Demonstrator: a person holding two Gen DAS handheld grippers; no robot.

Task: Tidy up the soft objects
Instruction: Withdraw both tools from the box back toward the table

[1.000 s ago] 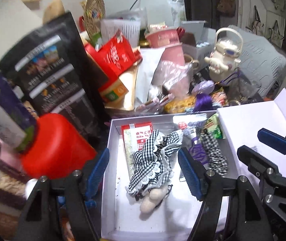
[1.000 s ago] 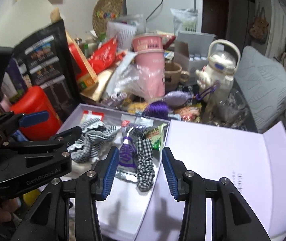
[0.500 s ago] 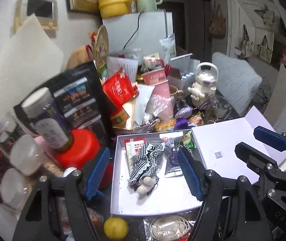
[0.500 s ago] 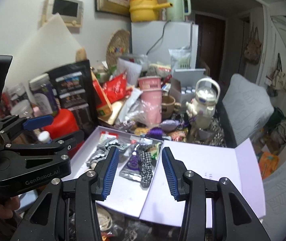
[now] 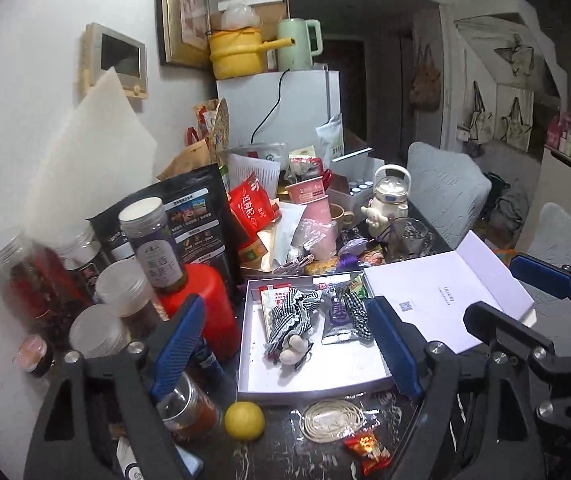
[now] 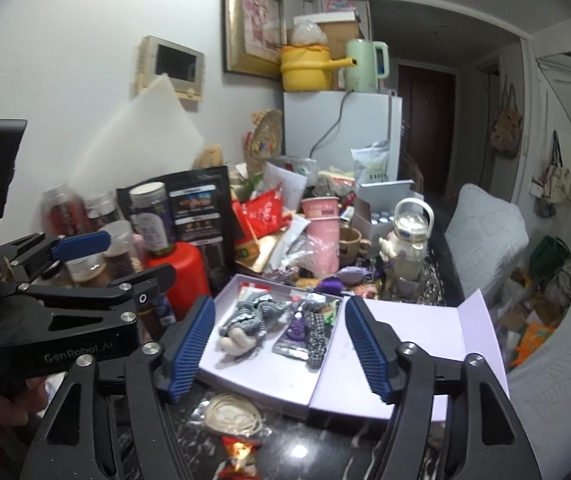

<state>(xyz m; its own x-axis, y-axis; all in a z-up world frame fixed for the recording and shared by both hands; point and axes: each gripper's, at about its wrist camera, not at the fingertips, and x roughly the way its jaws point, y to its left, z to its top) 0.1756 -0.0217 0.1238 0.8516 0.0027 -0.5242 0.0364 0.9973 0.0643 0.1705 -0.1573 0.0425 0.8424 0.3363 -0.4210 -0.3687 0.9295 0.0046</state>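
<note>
Both jaws just widened: left hand-held gripper and right hand-held gripper gape empty. Checked scrunchies lie in the white box below.

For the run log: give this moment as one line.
left tool: open, empty | right tool: open, empty | checked scrunchies in white box

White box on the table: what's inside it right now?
Inside the white box: a checkered doll, a checkered scrunchie, a purple sachet, a red-and-white packet partly hidden under the doll, small wrappers.
</note>
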